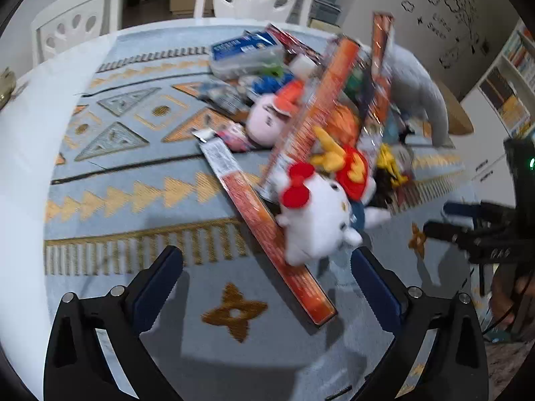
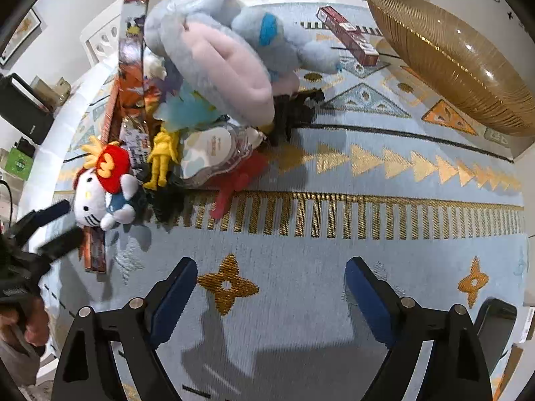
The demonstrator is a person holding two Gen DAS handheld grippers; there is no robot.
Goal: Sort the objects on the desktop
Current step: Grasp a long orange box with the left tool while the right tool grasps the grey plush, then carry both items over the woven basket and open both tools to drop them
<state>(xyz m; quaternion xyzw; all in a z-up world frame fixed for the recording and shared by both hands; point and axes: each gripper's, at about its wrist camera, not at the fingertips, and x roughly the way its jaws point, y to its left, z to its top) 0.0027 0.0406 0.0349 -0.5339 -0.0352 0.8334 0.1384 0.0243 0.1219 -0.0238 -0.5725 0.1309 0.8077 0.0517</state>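
Both jaws spread, empty; your left gripper (image 1: pixel 264 279) nears white plush (image 1: pixel 314 220) — stacked boxes (image 1: pixel 267 224) may slide off.

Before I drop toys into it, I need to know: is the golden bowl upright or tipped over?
Upright. The golden bowl rests base-down on the patterned tablecloth, rim facing up. The right wrist view does not show inside it.

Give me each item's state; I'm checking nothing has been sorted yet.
Left gripper: fingers open, empty, above the cloth.
Right gripper: fingers open, empty.
White cat plush: lying on the long orange box, ungrasped.
Long orange box: flat, partly under the pile.
Blue plush: slumped atop the pile.
Yellow figure: lying in the pile.
Gold bowl: apart from the pile; contents not visible.
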